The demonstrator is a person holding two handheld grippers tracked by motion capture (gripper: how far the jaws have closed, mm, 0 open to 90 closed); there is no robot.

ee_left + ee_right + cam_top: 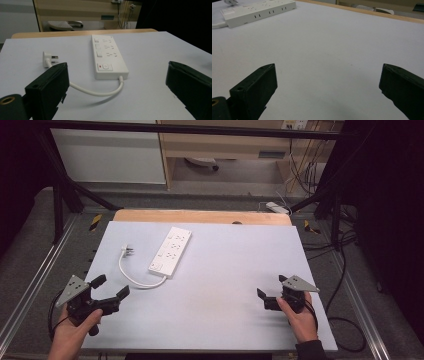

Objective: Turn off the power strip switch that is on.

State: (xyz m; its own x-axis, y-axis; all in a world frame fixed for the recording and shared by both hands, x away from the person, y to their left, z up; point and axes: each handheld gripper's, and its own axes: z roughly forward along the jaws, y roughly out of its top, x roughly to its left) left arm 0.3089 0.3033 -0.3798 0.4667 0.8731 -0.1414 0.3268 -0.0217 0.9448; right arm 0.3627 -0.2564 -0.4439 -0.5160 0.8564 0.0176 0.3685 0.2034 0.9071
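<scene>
Left claw [111,288] is spread wide, holding nothing, at the near-left corner of the bench [225,290]. It points at the power strip [170,251].

The plug [128,251] lies flat on the bench, left of the strip, prongs pointing toward it. The cord [131,277] loops from the plug toward the person and back up into the strip's near end. It looks soft and will flop and drag if only one end is lifted.

The power strip lies flat, left of centre toward the far edge, sockets up. Judging by looks: rigid plastic shell, light, smooth, likely to slide on this surface. Best hold is probably across the narrow width on the long sides. The plug body is a good hold too; avoid the prongs.

Right claw [272,292] is also spread, holding nothing, near-right, well apart from the strip.

No containers on the bench.
</scene>
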